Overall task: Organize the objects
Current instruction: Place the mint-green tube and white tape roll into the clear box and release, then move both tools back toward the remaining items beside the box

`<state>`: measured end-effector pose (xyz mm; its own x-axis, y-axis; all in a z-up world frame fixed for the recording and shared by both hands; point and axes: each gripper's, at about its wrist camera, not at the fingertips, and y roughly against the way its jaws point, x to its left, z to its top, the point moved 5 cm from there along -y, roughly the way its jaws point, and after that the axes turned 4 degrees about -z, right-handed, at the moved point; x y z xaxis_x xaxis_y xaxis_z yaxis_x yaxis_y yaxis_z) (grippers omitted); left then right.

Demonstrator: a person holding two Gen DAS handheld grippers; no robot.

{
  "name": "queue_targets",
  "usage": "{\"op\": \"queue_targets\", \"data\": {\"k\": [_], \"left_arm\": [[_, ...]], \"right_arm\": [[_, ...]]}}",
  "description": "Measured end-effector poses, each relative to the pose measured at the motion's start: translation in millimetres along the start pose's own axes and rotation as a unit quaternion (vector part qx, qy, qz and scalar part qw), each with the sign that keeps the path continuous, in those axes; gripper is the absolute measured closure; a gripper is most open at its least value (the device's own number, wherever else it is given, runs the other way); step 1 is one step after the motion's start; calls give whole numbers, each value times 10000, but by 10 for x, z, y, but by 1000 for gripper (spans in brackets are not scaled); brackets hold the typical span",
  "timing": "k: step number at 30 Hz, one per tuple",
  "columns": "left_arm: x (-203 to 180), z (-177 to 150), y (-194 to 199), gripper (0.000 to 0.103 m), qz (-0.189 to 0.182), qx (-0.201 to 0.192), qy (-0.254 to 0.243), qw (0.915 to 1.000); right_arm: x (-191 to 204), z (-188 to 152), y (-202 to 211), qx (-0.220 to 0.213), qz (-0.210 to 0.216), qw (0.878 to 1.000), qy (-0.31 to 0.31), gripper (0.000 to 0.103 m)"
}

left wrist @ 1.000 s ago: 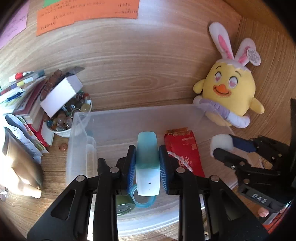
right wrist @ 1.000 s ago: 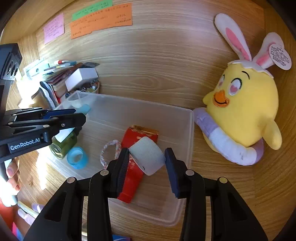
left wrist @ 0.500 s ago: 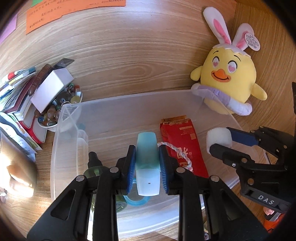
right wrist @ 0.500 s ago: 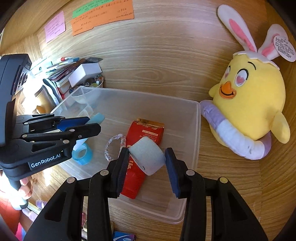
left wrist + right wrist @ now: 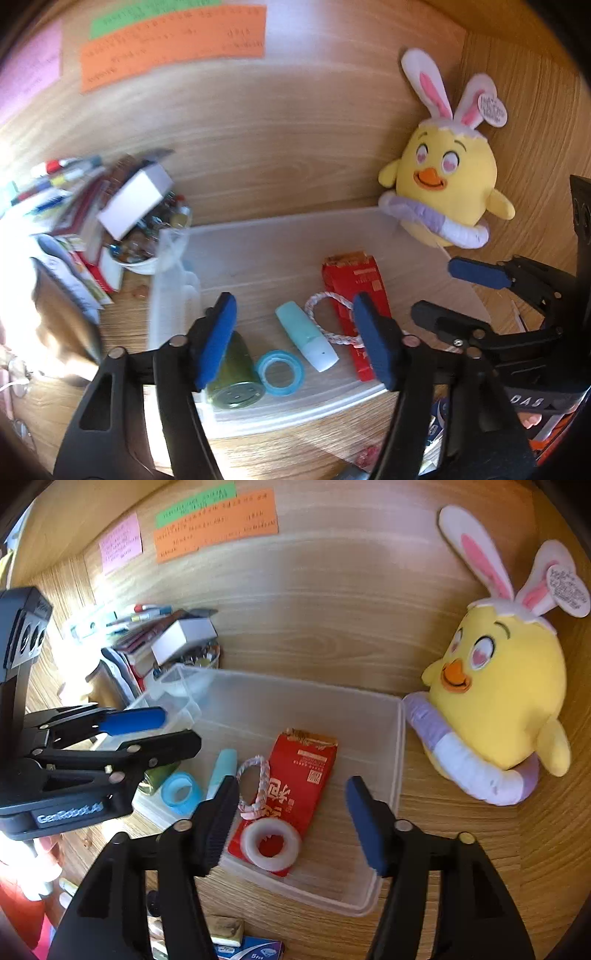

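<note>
A clear plastic bin (image 5: 295, 415) (image 5: 399, 738) sits on the wooden desk. Inside it lie a teal tube (image 5: 306, 339) (image 5: 223, 771), a blue tape ring (image 5: 280, 373) (image 5: 181, 788), a green jar (image 5: 234, 376) (image 5: 159, 775), a braided rope ring (image 5: 328, 321) (image 5: 253, 786) and a red packet (image 5: 354, 295) (image 5: 299, 775). A white tape roll (image 5: 271, 843) rests flat on the packet. My left gripper (image 5: 293, 332) (image 5: 181, 727) hovers above the tube, jaws opening, nothing between the pads. My right gripper (image 5: 291, 805) (image 5: 450, 295) hovers above the white roll, jaws opening, gripping nothing.
A yellow plush chick (image 5: 443, 184) (image 5: 506, 709) with bunny ears leans against the wall to the right of the bin. To the left are a bowl of marbles (image 5: 147, 236) under a white box (image 5: 183, 637), and stacked books and pens. Small packets (image 5: 225, 928) lie in front of the bin.
Both grippers opened. The teal tube dropped from the left gripper into the bin beside the blue ring, and the white roll dropped from the right gripper onto the red packet. The left gripper drew back slightly.
</note>
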<state>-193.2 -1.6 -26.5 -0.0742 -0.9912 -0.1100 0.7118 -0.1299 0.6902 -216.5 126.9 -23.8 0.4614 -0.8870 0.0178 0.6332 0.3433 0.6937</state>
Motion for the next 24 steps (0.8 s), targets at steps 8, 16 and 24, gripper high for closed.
{"op": "queue_targets", "data": {"k": [8, 16, 24], "left_arm": [[21, -23, 418, 19, 117, -283, -106, 9995], [216, -187, 869, 4, 293, -532, -15, 9982], [386, -525, 1047, 4, 485, -363, -21, 9982]], "right_arm": [[-33, 6, 304, -270, 5, 9995, -166, 27], [111, -45, 627, -523, 37, 9986, 23, 25], [376, -186, 698, -529, 203, 9982, 194, 19]]}}
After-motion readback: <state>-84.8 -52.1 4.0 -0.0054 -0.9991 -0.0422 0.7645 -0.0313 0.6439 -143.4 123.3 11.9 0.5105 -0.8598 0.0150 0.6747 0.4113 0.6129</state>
